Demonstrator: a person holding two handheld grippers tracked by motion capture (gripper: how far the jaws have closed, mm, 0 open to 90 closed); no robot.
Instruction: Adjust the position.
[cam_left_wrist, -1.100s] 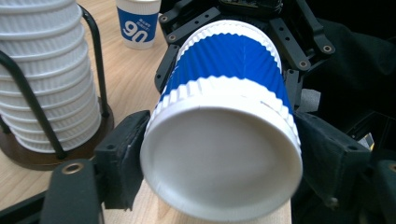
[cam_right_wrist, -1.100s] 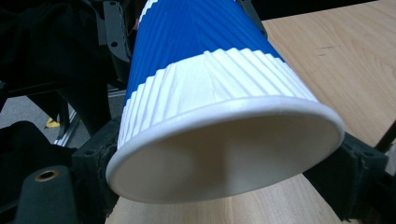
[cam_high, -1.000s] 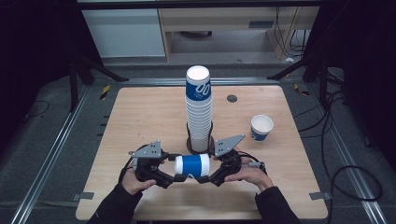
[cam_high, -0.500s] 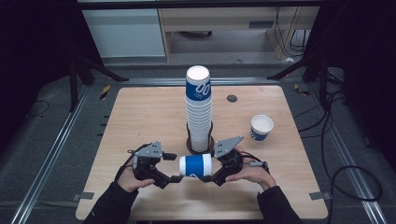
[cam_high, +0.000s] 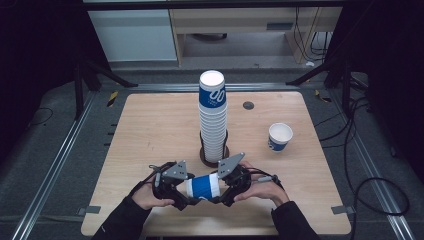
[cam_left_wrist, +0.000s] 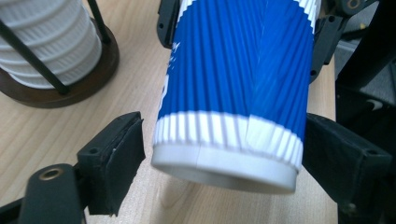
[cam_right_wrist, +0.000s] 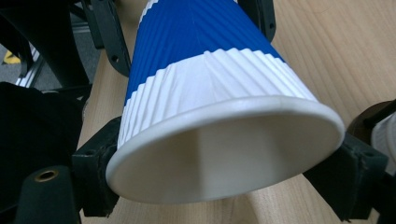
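Observation:
A blue and white ribbed paper cup (cam_high: 202, 186) lies sideways in the air between both grippers, low over the front of the wooden table (cam_high: 150, 125). My right gripper (cam_high: 220, 188) is shut on its wide rim end; in the right gripper view the pads (cam_right_wrist: 95, 163) press on both sides of the rim (cam_right_wrist: 224, 140). My left gripper (cam_high: 189, 193) stands around the narrow base end. In the left gripper view a small gap shows between the left pad (cam_left_wrist: 119, 158) and the cup (cam_left_wrist: 233, 84), while the other jaw touches it.
A tall stack of the same cups (cam_high: 212, 117) stands in a dark wire holder (cam_high: 202, 156) just behind the grippers, and it also appears as the stack (cam_left_wrist: 46, 42) in the left gripper view. One cup (cam_high: 279, 136) stands upright at the right. A small dark disc (cam_high: 248, 105) lies farther back.
Both hands have brought the cup a little lower and nearer the table's front edge. The grip looks the same.

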